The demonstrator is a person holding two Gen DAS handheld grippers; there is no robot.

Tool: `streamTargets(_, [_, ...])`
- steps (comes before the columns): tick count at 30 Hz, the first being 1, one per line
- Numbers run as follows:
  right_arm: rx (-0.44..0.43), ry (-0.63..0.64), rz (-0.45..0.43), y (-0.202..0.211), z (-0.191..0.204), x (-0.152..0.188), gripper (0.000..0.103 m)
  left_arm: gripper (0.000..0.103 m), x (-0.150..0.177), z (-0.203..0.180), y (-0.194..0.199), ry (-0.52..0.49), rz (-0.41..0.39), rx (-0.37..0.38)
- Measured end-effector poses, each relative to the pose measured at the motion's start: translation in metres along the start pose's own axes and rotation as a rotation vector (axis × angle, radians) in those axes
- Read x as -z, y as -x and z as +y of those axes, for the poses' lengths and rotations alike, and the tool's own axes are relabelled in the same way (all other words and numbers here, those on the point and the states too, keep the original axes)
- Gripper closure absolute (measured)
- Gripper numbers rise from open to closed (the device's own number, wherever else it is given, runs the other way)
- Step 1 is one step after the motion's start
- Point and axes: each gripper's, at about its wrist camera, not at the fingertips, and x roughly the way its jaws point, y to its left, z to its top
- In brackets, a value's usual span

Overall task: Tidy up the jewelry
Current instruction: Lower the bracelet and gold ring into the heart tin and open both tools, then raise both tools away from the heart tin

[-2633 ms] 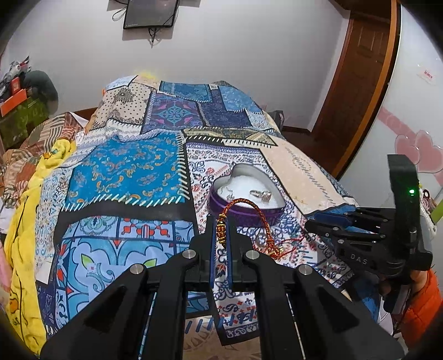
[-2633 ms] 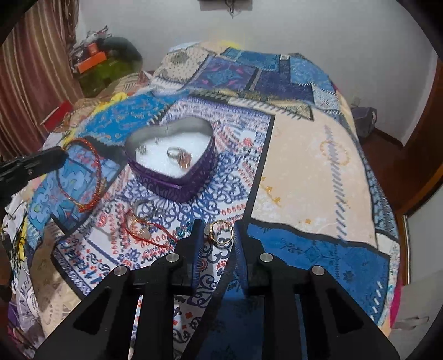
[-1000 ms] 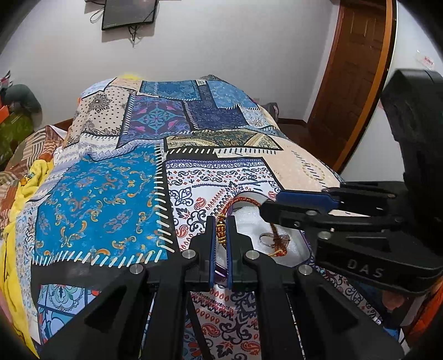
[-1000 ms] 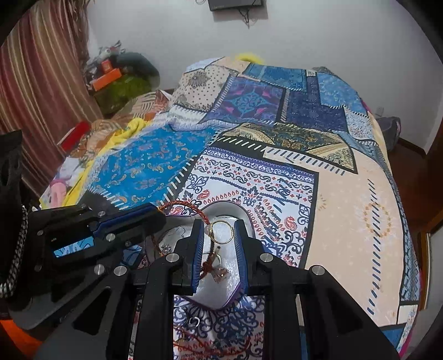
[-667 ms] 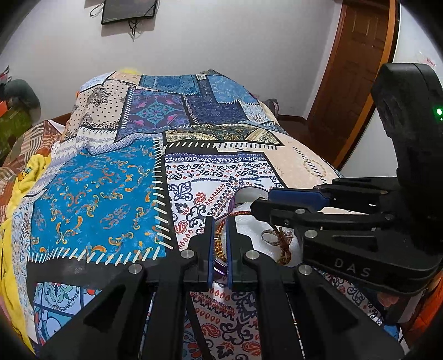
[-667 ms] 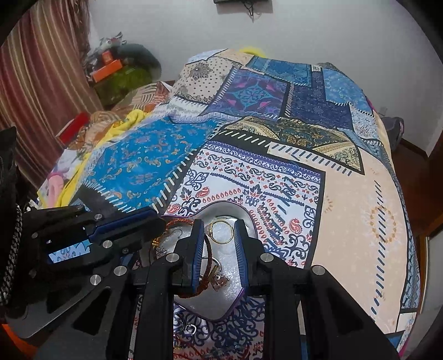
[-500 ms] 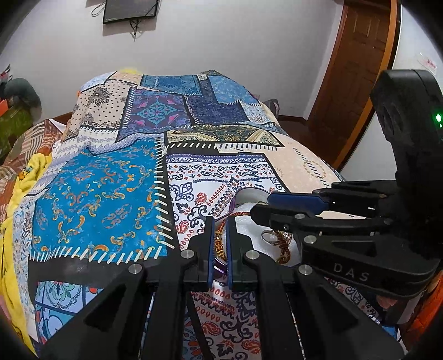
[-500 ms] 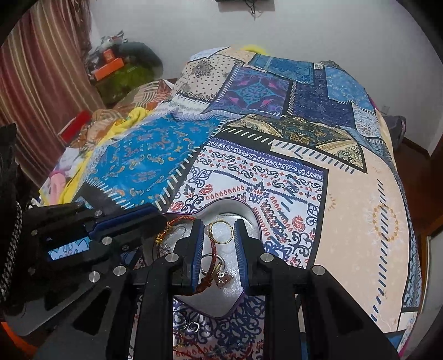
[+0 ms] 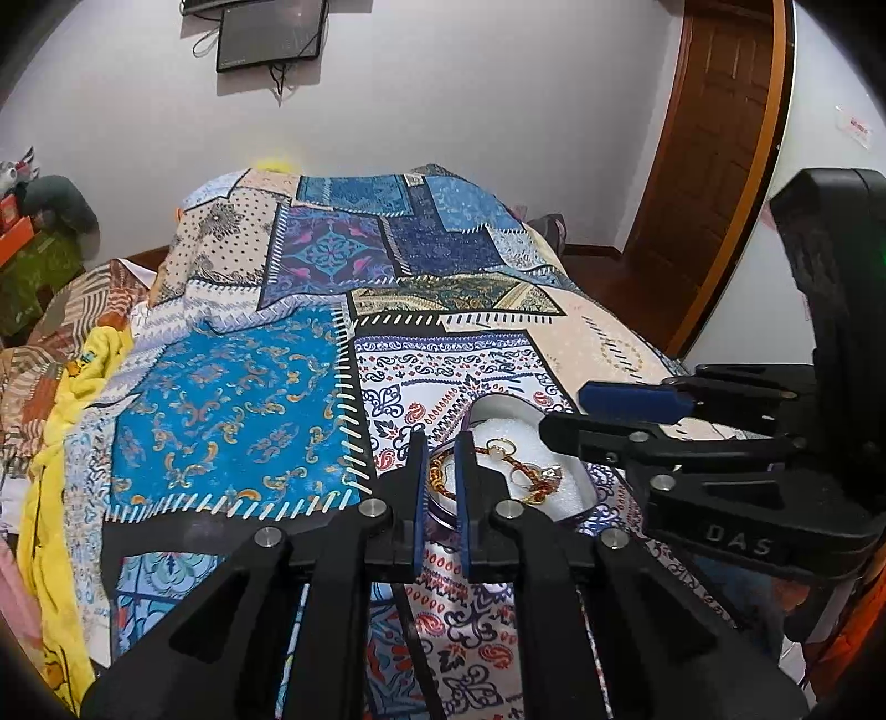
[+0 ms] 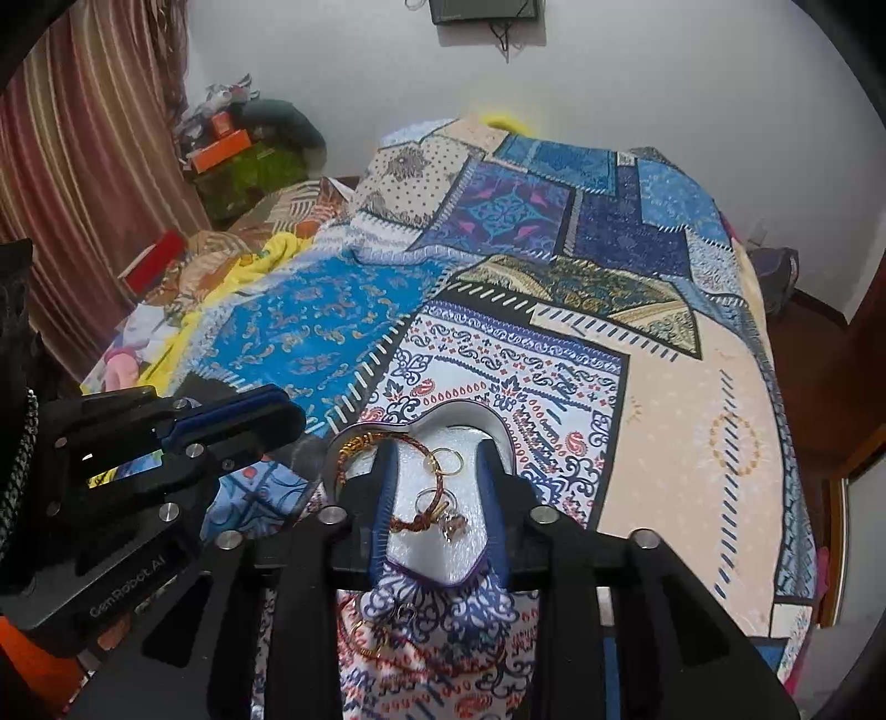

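One heart-shaped tin [image 10: 501,443] sits on the patchwork bedspread [image 10: 310,327], holding one red-and-gold braided bracelet [image 10: 437,487], one plain gold ring [image 10: 449,461] and one stone-set ring [image 10: 451,518]. The right hand-held gripper [image 10: 437,493] hangs wide open and empty over it. The left hand-held gripper [image 9: 441,471] stands slightly parted, gripping nothing.

A heart-shaped box [image 10: 426,559] sits on the bed cover [image 10: 664,443], with a bracelet [image 10: 412,493] and rings [image 10: 446,459] lying inside it. More jewelry [image 10: 387,637] lies on the cover just in front of the box. A screen [image 9: 268,33] hangs on the wall behind the bed.
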Motion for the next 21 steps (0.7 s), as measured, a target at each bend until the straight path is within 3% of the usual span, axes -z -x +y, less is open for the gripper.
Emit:
streamTargets(3, [0.015,-0.001,-0.03,0.014,0.001,0.002,0.063,0.093,0.001,-0.004,0.01,-0.008,-0.01,-0.011])
streamTargets(5, [0.02,-0.005,-0.046,0.023,0.001,0.004,0.062,0.09,0.002,-0.008,0.017,-0.015,-0.012,-0.017])
streamTargets(10, [0.043,-0.021,-0.072,0.044,-0.002,0.011,0.062,0.067,0.006,-0.014,0.032,-0.03,-0.028,-0.039])
streamTargets(21, [0.076,-0.06,-0.066,0.061,-0.013,0.036,0.062,0.061,0.022,-0.019,0.039,-0.027,0.028,-0.038])
